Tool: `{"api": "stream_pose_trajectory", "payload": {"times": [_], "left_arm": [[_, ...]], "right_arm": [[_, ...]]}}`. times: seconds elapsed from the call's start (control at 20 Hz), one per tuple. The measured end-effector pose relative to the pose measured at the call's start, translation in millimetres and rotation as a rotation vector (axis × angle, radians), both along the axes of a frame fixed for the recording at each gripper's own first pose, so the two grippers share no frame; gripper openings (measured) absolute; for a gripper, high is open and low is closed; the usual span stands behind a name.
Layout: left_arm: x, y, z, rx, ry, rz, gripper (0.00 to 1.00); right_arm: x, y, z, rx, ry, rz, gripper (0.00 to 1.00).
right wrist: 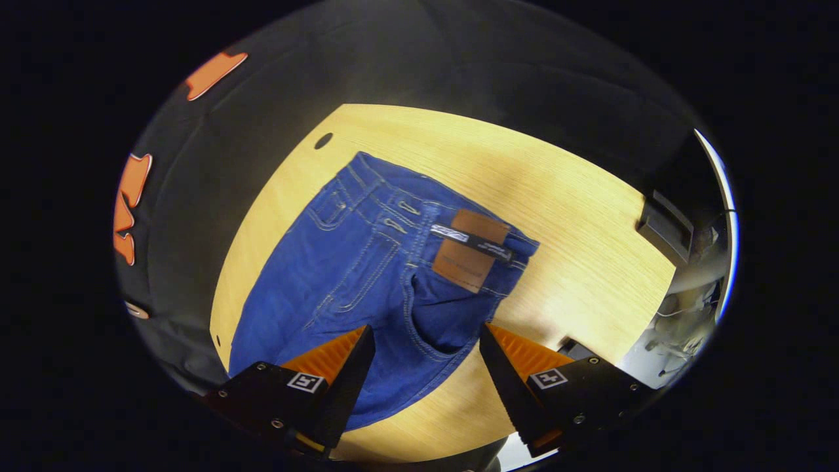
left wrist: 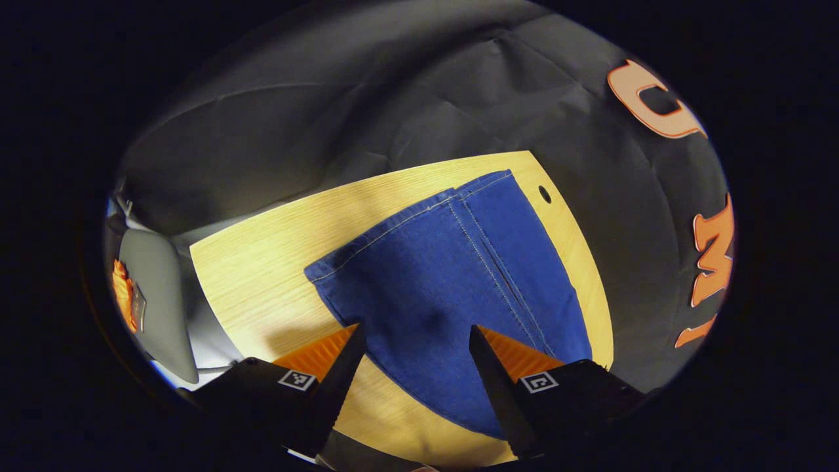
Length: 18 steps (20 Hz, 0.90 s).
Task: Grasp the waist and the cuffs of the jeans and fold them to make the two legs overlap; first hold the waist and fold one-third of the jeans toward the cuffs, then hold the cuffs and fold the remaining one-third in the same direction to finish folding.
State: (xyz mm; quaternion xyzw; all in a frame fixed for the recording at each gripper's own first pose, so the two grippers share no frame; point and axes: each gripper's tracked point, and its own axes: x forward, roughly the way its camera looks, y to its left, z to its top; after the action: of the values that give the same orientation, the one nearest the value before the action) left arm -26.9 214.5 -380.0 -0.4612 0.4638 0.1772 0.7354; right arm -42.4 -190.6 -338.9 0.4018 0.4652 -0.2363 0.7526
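In the left gripper view, the blue jeans (left wrist: 452, 288) are seen lying flat on a wooden table (left wrist: 262, 275). The leg end is shown here, with the cuffs (left wrist: 419, 210) at the far side, near a small hole (left wrist: 545, 194) in the table top. The two legs are laid side by side, touching. The left gripper (left wrist: 416, 341) is held above the cloth with its jaws wide open, and nothing is gripped. A grey chair (left wrist: 157, 288) is seen at the left, past the table edge.

In the right gripper view, the waist (right wrist: 446, 229) of the jeans is seen, with a brown patch (right wrist: 470, 250) on the band. The right gripper (right wrist: 426, 344) is held above the seat of the jeans. Its jaws are spread apart, and nothing is held between them. A hole is seen near the far left corner of the table.
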Motion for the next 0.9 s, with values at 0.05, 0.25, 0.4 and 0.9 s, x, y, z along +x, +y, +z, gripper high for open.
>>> {"api": "stream_pose_trajectory", "payload": {"times": [0.05, 0.25, 0.4, 0.9], "left_arm": [[-2.8, 1.8, -0.7, -0.016, 0.010, 0.015, 0.97], [-10.9, 10.5, -13.2, -0.076, 0.009, 0.073, 0.97], [9.6, 18.2, -12.5, -0.133, -0.064, 0.149, 0.94], [42.1, 14.2, -37.2, -0.190, -0.111, 0.177, 0.04]], "right_arm": [[-1.9, -2.0, -4.3, -0.002, 0.012, 0.004, 0.99], [2.0, -3.6, -15.8, 0.042, 0.025, -0.022, 0.98], [13.7, -4.6, -16.7, 0.073, 0.014, -0.044, 0.97], [26.1, -1.1, -29.4, 0.123, 0.013, -0.082, 0.34]]}}
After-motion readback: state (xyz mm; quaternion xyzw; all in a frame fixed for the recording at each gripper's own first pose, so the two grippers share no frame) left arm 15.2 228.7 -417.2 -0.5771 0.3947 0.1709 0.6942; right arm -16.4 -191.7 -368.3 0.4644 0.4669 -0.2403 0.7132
